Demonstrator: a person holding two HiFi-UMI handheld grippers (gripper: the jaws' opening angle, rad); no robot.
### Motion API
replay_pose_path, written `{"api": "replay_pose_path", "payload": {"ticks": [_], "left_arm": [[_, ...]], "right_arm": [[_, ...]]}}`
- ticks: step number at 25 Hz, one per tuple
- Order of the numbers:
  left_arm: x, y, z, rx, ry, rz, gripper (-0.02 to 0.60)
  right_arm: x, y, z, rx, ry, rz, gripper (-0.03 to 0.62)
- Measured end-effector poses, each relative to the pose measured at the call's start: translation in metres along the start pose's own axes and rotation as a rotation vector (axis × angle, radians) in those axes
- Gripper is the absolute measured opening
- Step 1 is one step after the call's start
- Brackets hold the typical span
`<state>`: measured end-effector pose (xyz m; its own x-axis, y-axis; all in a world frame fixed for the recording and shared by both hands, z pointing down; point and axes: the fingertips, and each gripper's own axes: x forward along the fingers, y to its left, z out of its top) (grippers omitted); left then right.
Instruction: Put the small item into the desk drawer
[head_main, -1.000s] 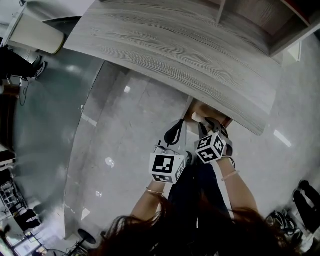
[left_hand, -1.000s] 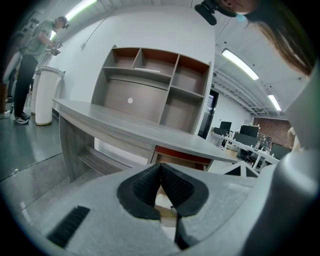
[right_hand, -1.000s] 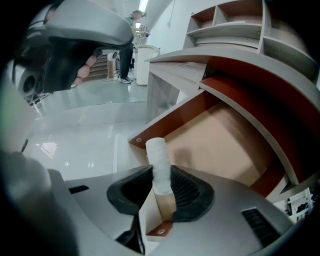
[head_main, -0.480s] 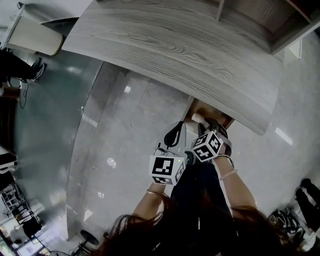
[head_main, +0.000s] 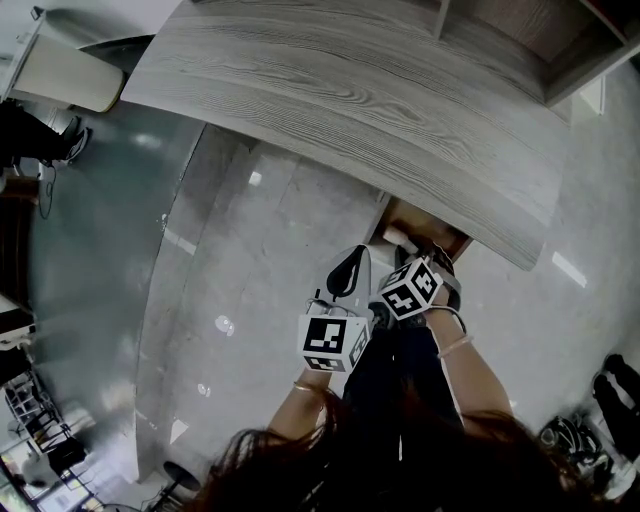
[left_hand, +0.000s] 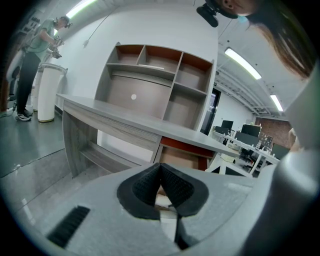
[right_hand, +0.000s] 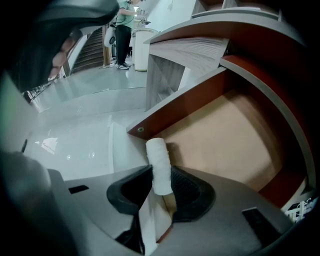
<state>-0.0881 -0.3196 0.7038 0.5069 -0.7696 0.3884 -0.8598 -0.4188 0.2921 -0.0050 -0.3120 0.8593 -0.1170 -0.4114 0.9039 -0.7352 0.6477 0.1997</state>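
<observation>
Right gripper view showed my right claw (right_hand: 161, 173) clamped on a small white cylindrical roll (right_hand: 158, 154), both black ribbed pads pressing its lower part while its free end stuck out past the tips. Just beyond that end lay the open desk drawer with red-brown walls and a bare tan floor (right_hand: 225, 140); the roll showed against its near corner, and I could not tell whether it touched the wood. From the head view the same roll (head_main: 398, 238) sat at the drawer's (head_main: 428, 222) front edge, under the lip of the grey wood-grain desk top (head_main: 350, 110). My left claw (left_hand: 161, 176) had its jaws closed together, pad tips meeting, with nothing gripped, and it hung beside the right one above the glossy grey floor (head_main: 250, 270). Farther off stood the desk's grey open-shelf hutch (left_hand: 155, 85), and a person (left_hand: 30, 65) beside a tall white bin (left_hand: 47, 92).
</observation>
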Motion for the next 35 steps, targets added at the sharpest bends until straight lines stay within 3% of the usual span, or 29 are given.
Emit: {"api": "replay_pose_path", "payload": {"ticks": [17,21,35], "left_arm": [[-0.003,0.015,-0.005,0.01,0.017,-0.003,0.015],[-0.006,0.018,-0.003,0.013,0.02,-0.001,0.015],[-0.009,0.008,0.017,0.059,0.026,-0.045,0.015]], "right_arm": [[0.005,-0.003,-0.001,0.116,0.009,-0.016,0.137],[-0.001,-0.003,0.002,0.176,-0.013,0.0,0.163],[-0.033,-0.017,0.022,0.304,-0.102,-0.027,0.155]]}}
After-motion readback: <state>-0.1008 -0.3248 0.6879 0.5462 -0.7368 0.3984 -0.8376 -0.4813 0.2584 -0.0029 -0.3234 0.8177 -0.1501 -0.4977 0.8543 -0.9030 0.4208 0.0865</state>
